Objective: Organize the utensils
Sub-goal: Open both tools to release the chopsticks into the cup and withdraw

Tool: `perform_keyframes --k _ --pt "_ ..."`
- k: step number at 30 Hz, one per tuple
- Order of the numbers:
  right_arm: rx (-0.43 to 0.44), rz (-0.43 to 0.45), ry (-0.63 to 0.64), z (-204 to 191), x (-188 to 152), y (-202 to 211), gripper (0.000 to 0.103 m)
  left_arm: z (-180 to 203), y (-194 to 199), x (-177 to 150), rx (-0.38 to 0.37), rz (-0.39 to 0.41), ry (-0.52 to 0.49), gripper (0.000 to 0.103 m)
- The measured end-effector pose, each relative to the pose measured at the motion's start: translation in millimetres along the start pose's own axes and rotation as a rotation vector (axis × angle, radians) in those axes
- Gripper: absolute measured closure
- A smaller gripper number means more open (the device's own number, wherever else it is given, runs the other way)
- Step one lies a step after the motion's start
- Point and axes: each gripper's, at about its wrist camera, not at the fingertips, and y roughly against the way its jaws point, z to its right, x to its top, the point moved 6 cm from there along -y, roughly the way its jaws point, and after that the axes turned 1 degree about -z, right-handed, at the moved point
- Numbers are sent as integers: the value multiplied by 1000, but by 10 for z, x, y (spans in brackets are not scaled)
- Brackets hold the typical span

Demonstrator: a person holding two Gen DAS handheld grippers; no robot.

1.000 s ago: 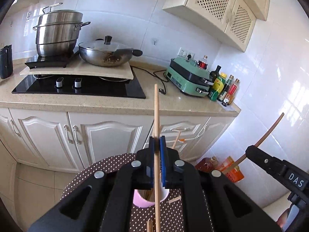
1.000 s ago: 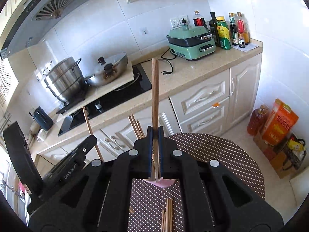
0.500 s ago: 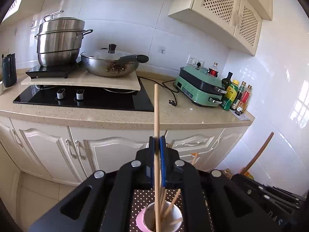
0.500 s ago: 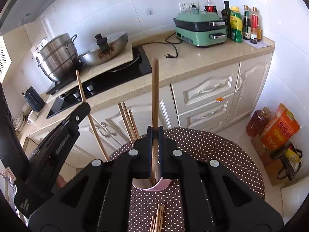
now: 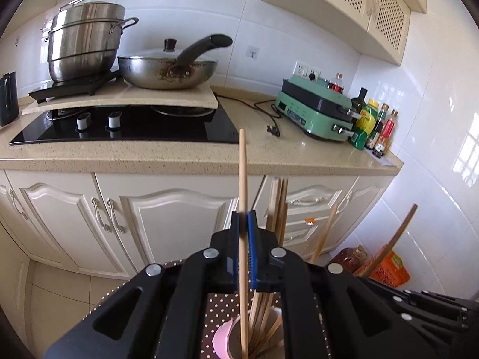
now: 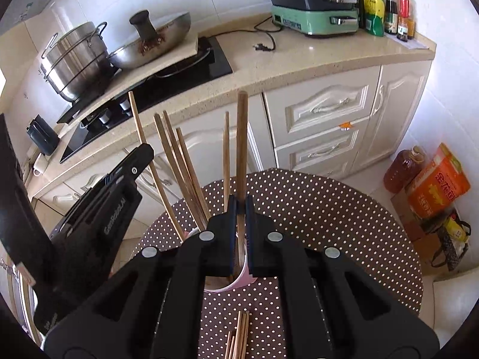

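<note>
My left gripper [image 5: 245, 218] is shut on a light wooden chopstick [image 5: 243, 179] held upright, its lower end inside the pink cup [image 5: 221, 333]. The cup holds several other chopsticks [image 5: 277, 206]. My right gripper [image 6: 238, 206] is shut on a darker wooden chopstick [image 6: 241, 137], also upright, its lower end in the same pink cup [image 6: 243, 275]. The left gripper [image 6: 119, 185] shows at the left of the right wrist view with its chopstick [image 6: 140, 137]. Several chopsticks [image 6: 239, 338] lie on the dotted tablecloth below.
The cup stands on a round table with a brown polka-dot cloth [image 6: 329, 215]. Behind it are white cabinets [image 5: 149, 218] and a counter with a hob [image 5: 125, 125], pots, a green appliance [image 5: 314, 113] and bottles. An oil bottle and an orange box [image 6: 434, 185] stand on the floor.
Both grippers have moved down and closer to the cup with their chopsticks. The lower ends of both chopsticks now reach into the cup.
</note>
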Motion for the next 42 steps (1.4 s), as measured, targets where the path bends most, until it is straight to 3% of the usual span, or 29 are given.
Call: perform_keyframes --k 8,13,14,15,16,17,20,22,28,42 --pt "5 -1 -5 -20 2 -124 97 -78 -31 -321 3 -69 20 96" --pt "9 -51 -40 20 -15 -205 93 -90 10 -381 -3 -94 11 96" --pt "1 -77 -49 30 -30 -231 84 -98 6 -391 -15 -112 13 96" --pt "-5 -95 -59 39 -46 -245 61 -109 14 -391 -18 -116 16 96" --pt "-11 -105 -72 54 -62 -244 46 -119 37 -388 -16 -115 13 96" --pt "-18 -89 -86 72 -66 -211 40 -123 58 -385 -15 -112 8 95" --pt "-38 -52 -93 112 -77 -101 40 -124 138 -374 -25 -108 -8 81" --pt "-46 -53 -98 134 -99 -64 40 -122 213 -360 -28 -102 -16 77" --pt "-55 -40 -85 153 -152 123 37 -93 409 -290 1 -92 -77 75" --pt "-82 30 -48 116 -378 861 19 -57 1124 -241 -1 -60 -136 63"
